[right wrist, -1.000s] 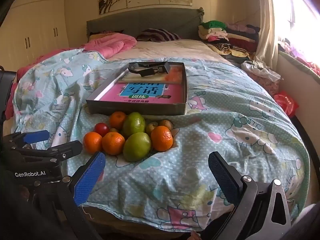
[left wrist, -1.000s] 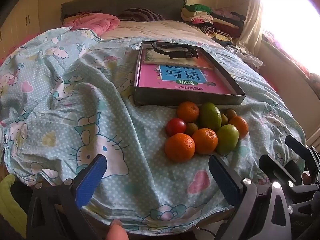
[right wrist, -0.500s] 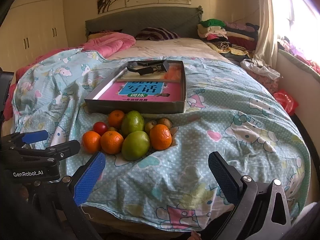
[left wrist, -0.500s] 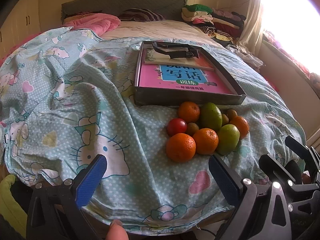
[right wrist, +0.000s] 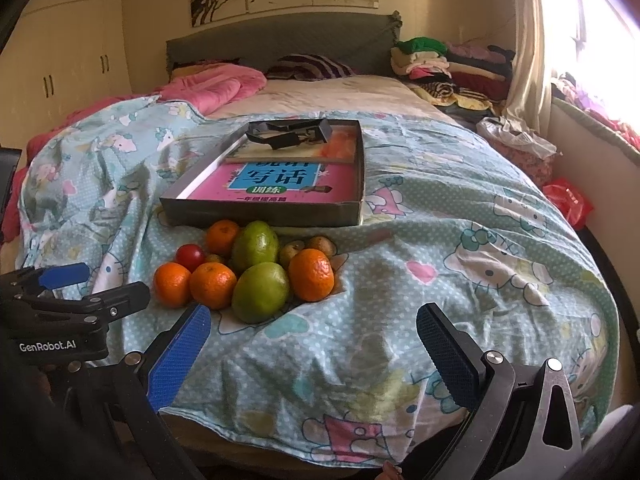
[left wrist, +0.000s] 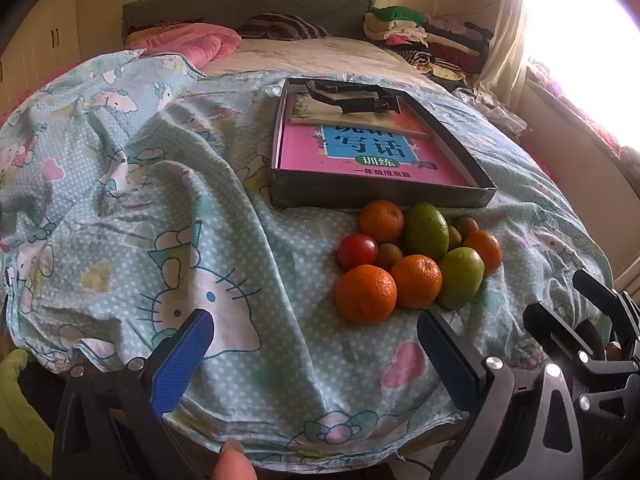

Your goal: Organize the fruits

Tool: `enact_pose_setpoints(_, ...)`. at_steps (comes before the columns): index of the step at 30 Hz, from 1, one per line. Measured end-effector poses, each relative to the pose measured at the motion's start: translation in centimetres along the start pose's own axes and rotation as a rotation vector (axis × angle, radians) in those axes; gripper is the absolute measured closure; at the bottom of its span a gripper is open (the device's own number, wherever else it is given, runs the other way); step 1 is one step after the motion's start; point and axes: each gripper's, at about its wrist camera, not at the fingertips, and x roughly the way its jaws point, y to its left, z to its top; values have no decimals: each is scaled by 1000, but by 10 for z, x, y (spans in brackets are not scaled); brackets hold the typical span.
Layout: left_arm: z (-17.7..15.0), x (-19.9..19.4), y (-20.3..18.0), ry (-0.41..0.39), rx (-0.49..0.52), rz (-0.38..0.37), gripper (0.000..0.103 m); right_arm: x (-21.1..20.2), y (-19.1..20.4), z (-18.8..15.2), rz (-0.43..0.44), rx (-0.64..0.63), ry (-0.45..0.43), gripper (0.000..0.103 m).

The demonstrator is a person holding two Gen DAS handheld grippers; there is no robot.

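Observation:
A pile of fruit lies on the bedspread in front of a shallow dark box: several oranges, two green mangoes, a red tomato and a few small brown fruits. The pile also shows in the right wrist view, with the box behind it. My left gripper is open and empty, short of the pile. My right gripper is open and empty, in front of and to the right of the pile.
The box holds a pink book and a black gripper-like tool. The blue cartoon bedspread is wrinkled. Folded clothes lie at the far right, a pink quilt at the far left. The bed's edge is just below both grippers.
Both grippers have drifted slightly; the fruit sits a little lower in the right wrist view. Nothing was taken hold of or moved.

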Motion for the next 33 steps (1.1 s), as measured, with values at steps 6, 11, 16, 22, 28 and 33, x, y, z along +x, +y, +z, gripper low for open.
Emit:
enact_pose_setpoints(6,1,8,4,20,5,-31,1,8,-7,1,-11,7,17,0)
enact_pose_setpoints(11,6,12,2,32,18,-49,6,24,-18,6,-19,26,62,0)
enact_pose_setpoints(16,11,17,-1,34,31,-53,14,42,-26,16,-33,-11,79,4)
enact_pose_setpoints(22,11,20,-8,37,71,-56,27,66,-29,27,6,-11,149,20)
enact_pose_setpoints(28,11,22,-17,46,111,-84,42,85,-31,36,95,3,179,36)
enact_pose_setpoints(33,15,30,-19,62,117,-97,51,84,-25,38,156,-49,177,53)
